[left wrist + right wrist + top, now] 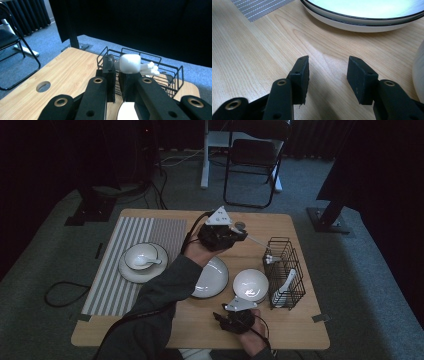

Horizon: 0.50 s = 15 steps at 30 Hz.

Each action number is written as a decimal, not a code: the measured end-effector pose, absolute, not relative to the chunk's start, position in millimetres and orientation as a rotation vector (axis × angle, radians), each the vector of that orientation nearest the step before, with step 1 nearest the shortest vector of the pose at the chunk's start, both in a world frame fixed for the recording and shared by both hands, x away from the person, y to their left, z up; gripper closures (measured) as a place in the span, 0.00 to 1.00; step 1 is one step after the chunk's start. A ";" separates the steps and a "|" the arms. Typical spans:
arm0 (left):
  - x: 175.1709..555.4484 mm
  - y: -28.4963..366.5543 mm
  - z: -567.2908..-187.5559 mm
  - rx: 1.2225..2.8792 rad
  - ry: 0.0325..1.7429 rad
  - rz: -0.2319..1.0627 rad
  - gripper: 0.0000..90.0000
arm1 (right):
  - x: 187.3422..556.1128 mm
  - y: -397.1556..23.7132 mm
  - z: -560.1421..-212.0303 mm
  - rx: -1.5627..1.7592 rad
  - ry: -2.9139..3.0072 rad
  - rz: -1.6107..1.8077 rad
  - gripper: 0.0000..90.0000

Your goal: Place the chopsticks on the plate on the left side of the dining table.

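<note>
My left gripper (239,234) hovers over the back middle of the table, shut on a white fork (252,240). In the left gripper view the fork (130,64) sticks out past the gripper's tips (116,65), tines toward a black wire basket (165,75). The basket (295,262) stands at the table's right and holds a white spoon (288,282). My right gripper (235,306) rests low near the front edge, just in front of a white bowl (251,285). Its jaws (328,72) stand open over bare wood with nothing between them.
A white plate (212,280) sits mid-table; its black-rimmed edge (362,21) lies ahead of the right gripper, the bowl's side (420,75) at its right. A striped placemat (112,285) on the left carries a plate (127,272), bowl and spoon. A chair (252,155) stands beyond the table.
</note>
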<state>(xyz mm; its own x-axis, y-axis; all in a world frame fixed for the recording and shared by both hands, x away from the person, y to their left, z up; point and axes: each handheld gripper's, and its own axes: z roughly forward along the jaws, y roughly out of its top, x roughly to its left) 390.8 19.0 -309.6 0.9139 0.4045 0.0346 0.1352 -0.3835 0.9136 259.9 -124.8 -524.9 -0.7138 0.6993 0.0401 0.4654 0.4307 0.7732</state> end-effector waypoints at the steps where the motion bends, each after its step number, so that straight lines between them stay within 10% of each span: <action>1: 390.2 21.4 -309.8 1.961 0.392 0.302 0.94 | 259.9 -124.8 -524.9 1.006 2.400 1.161 0.58; 15: 384.4 56.7 -321.8 1.958 0.422 0.299 0.94 | 260.1 -124.2 -525.2 1.000 2.403 1.159 0.58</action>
<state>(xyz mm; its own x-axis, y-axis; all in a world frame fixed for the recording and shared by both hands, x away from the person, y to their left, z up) 384.4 56.7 -321.8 0.9059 0.4231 0.0182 0.1573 -0.3760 0.9132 260.1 -124.2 -525.2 -0.7163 0.6968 0.0363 0.4624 0.4351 0.7725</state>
